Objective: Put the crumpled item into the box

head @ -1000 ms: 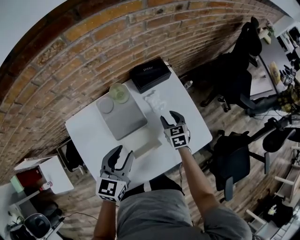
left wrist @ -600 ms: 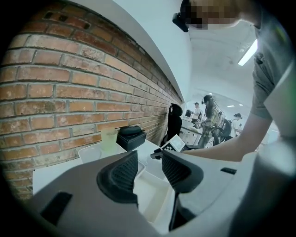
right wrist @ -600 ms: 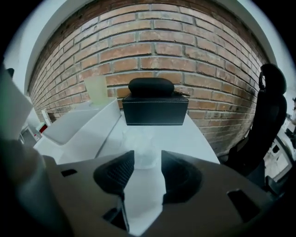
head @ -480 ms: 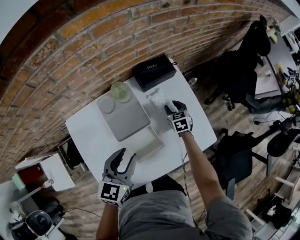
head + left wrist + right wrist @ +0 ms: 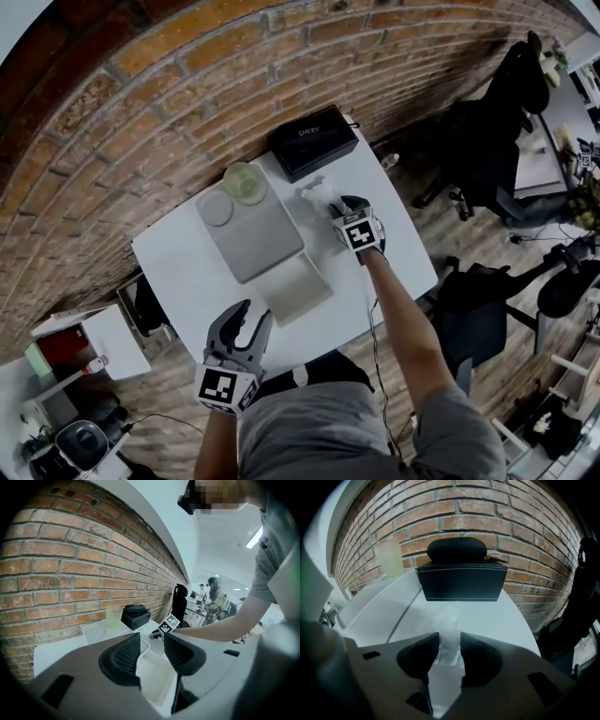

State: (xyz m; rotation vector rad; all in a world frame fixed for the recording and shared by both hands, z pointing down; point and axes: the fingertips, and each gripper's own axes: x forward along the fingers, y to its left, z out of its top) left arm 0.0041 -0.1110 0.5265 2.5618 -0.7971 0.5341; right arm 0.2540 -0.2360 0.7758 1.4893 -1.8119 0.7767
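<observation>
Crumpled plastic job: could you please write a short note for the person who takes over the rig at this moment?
Left gripper: open, empty, at the near edge of the table.
Right gripper: jaws have just been closing around the crumpled plastic, which lies on the table; firm grip not sure.
White box: open, empty, near the front.
Done: approach.
To do: grip, lift, put it into the box.
</observation>
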